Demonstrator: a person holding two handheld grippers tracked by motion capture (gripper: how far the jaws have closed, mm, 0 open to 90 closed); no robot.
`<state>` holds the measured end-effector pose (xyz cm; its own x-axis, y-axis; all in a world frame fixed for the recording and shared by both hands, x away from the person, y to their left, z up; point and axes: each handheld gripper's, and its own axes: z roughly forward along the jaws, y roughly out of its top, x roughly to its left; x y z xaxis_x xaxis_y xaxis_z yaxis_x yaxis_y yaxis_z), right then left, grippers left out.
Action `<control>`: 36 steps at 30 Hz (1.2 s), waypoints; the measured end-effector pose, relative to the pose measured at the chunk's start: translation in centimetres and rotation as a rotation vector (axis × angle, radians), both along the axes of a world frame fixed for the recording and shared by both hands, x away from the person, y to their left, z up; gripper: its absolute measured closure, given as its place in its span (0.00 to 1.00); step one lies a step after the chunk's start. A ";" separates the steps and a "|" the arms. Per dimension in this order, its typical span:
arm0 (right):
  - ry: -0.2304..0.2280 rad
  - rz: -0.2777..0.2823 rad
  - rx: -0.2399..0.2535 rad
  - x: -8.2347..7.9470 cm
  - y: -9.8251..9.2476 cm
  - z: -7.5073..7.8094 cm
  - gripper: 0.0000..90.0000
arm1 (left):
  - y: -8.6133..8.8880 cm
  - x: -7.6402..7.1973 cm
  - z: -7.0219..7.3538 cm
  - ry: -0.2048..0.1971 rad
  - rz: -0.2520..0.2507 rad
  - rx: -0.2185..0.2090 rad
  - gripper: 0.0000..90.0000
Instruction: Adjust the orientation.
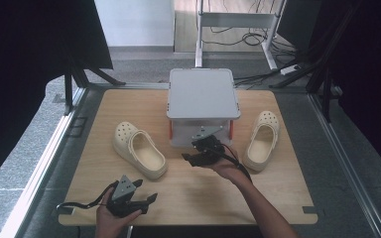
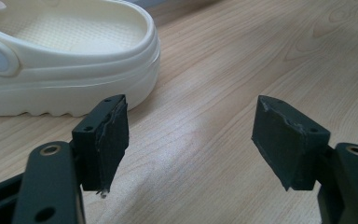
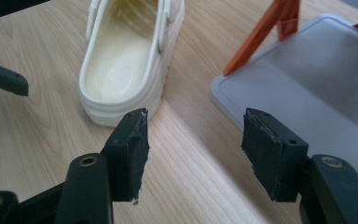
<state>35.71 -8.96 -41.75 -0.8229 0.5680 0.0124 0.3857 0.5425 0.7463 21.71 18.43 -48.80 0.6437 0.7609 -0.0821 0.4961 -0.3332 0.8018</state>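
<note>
Wooden table (image 1: 188, 193): both hand-held grippers gape empty, left (image 1: 129, 198) just beside a cream clog (image 1: 139, 148).

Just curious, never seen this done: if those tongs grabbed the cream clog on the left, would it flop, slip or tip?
The left clog looks like thick moulded foam, so probably light and fairly stiff, though its heel rim may squash a little. The matte surface should grip rather than slip. Its broad ridged sole lies flat on the table, so a push would likely slide it, not tip it.

The high view looks forward and down on the whole bench (image 1: 188, 193). Both gripper views skim low over it, sharing one cream clog (image 2: 70, 60) (image 3: 126, 60) (image 1: 139, 148).
</note>
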 end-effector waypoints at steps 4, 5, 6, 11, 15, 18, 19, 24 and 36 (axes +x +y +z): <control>0.020 0.003 -0.028 0.8 1.4 0.1 0.47 | 0.1 0.0 0.1 0.000 -0.001 0.001 0.31; 0.021 0.008 -0.035 0.9 1.6 0.1 0.48 | 0.1 0.0 0.1 -0.001 -0.003 0.003 0.31; 0.025 0.016 -0.046 1.1 1.9 0.2 0.48 | 0.1 0.0 0.1 0.000 -0.004 0.004 0.31; 0.038 0.030 -0.096 1.6 3.5 0.6 0.49 | 0.1 0.0 0.1 0.000 -0.005 0.004 0.31; 0.047 0.040 -0.124 2.1 4.5 1.1 0.50 | 0.1 0.0 0.1 0.000 -0.004 0.004 0.31; 0.047 0.051 -0.135 2.4 5.4 1.4 0.50 | 0.1 0.0 0.1 0.000 -0.004 0.004 0.31; 0.050 0.053 -0.137 2.5 5.7 1.4 0.50 | 0.1 0.0 0.1 -0.002 -0.004 0.007 0.31; 0.061 0.064 -0.143 3.1 7.0 1.4 0.51 | 0.2 -0.1 0.1 -0.003 -0.005 0.003 0.31; 0.085 0.075 -0.159 4.1 9.2 0.9 0.52 | 0.2 -0.1 0.2 -0.002 -0.009 0.008 0.31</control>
